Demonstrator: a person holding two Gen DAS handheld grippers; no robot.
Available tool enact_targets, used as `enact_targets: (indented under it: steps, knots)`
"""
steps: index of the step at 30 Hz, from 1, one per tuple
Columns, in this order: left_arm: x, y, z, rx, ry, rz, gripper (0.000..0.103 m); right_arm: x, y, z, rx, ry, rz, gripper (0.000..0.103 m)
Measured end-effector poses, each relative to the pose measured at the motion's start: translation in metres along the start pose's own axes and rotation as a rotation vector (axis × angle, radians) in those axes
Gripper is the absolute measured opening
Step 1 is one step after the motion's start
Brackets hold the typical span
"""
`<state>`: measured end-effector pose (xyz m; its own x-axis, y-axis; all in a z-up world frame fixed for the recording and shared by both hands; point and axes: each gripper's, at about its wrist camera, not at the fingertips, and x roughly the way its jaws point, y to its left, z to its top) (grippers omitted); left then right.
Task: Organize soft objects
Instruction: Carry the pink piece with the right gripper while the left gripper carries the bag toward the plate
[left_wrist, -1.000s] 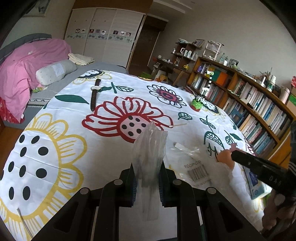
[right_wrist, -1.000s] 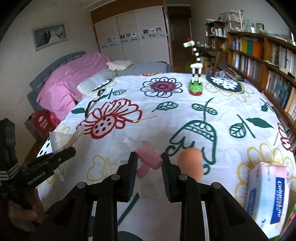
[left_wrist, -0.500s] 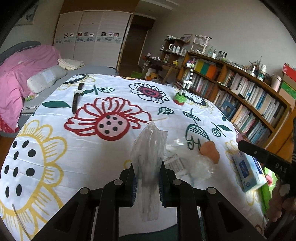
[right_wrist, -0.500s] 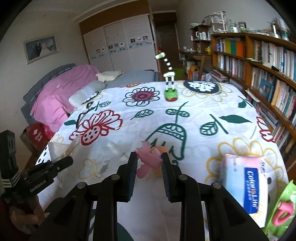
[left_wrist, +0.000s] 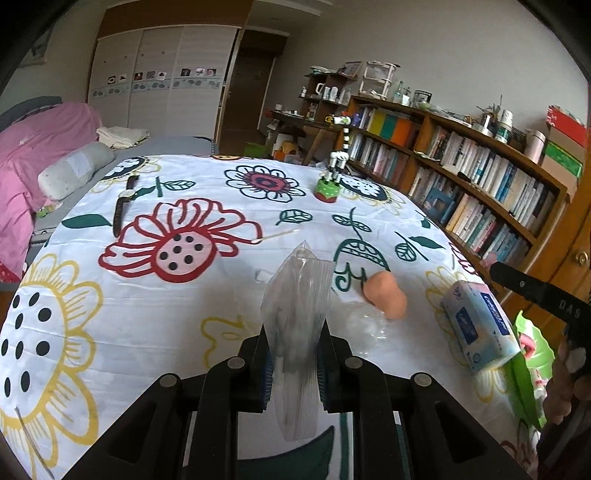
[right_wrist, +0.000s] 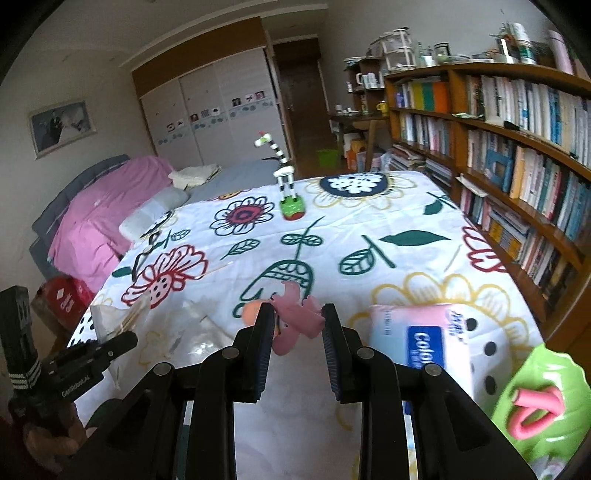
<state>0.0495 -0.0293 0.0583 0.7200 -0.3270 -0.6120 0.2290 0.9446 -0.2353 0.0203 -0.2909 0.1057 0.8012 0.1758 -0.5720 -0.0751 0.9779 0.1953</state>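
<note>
Bookshelves (right_wrist: 517, 155) line the right wall of a bedroom, with white wardrobe doors (left_wrist: 162, 96) at the far end and a pink-covered bed (right_wrist: 103, 210) to the left. Nearer, a flowered cloth (left_wrist: 184, 295) covers the counter. On its right edge lies a tissue pack (left_wrist: 480, 325), just beside a green dish (right_wrist: 543, 402) holding a pink foam piece (right_wrist: 535, 410). A giraffe figure (right_wrist: 284, 184) stands at the far side, a watch (left_wrist: 122, 206) far left. The left tongs (left_wrist: 293, 362) are clamped on an upright clear plastic bag (left_wrist: 299, 295). An orange soft toy (left_wrist: 386, 295) rests on the cloth right of the bag. The right tongs (right_wrist: 297, 332) pinch a small pink soft toy (right_wrist: 299, 317), lifted above the cloth.
</note>
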Motion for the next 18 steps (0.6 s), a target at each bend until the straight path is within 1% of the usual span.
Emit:
enact_targets:
  steps: [9, 18]
  knots:
    - [0.003, -0.019, -0.002, 0.018, 0.02, -0.046, 0.02, -0.018, -0.035, -0.001, 0.03, -0.018, -0.061, 0.027]
    - [0.006, -0.046, 0.0, 0.062, 0.031, -0.08, 0.02, -0.041, -0.092, -0.009, 0.106, -0.011, -0.144, 0.027]
